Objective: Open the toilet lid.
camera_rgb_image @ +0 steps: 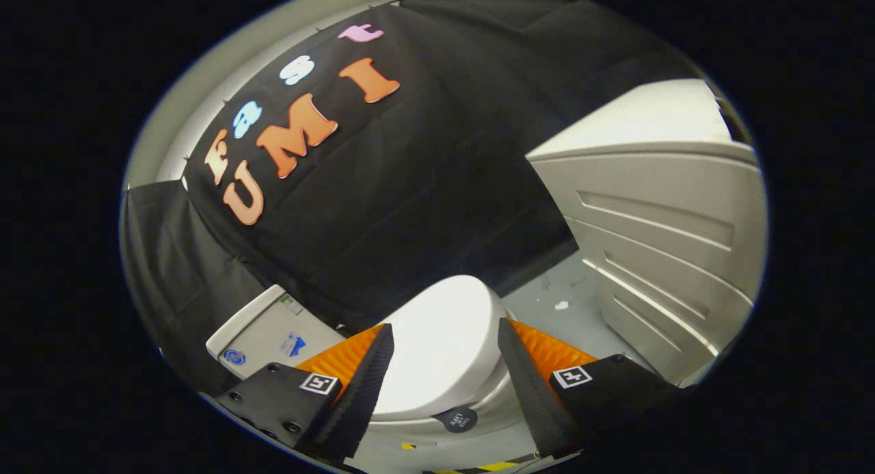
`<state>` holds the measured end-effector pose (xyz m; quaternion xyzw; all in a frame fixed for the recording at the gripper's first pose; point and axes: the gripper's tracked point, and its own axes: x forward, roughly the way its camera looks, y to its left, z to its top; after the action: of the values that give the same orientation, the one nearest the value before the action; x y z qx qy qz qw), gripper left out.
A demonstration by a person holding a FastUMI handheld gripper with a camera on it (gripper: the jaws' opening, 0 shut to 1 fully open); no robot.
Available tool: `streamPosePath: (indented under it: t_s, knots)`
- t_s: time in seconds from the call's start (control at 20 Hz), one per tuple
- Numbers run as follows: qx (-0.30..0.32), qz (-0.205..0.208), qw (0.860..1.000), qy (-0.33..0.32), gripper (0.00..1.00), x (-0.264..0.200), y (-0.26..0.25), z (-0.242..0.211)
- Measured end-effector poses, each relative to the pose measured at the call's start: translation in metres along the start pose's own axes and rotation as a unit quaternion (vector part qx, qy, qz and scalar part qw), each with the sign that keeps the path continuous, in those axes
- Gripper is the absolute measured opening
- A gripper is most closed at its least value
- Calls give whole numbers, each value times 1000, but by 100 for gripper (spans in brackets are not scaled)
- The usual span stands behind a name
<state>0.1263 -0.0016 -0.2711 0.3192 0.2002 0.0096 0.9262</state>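
Observation:
A white toilet sits just ahead of my fingers, its lid [444,344] lying flat and closed over the bowl. The cistern [270,334] stands behind it against the black cloth wall, with small stickers on its top. My gripper [444,371] hangs above the front of the lid, tilted, with both fingers spread wide apart. The lid shows in the gap between them, and neither finger touches it. A round dark sticker [456,419] sits on the toilet's front rim below the lid.
A large white ribbed panel [670,241] stands to the right of the toilet. Grey floor [567,310] lies between toilet and panel, with a small white scrap on it. Yellow-black tape [492,466] marks the floor in front.

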Motion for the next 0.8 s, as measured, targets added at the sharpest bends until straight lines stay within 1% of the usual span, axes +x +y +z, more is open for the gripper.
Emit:
streamPosePath:
  t_s: [0.1,0.2,0.3,0.4,0.5,0.8]
  knots:
    - [42,-8,999,20,98,6,-15,-10]
    - [72,-30,996,43,98,15,-33,-23]
    - [76,-42,994,65,98,22,-48,-43]
    - [88,-48,992,81,98,20,-47,-47]
    - [91,-52,991,82,99,21,-46,-48]
    - [104,-42,987,111,98,27,-44,-64]
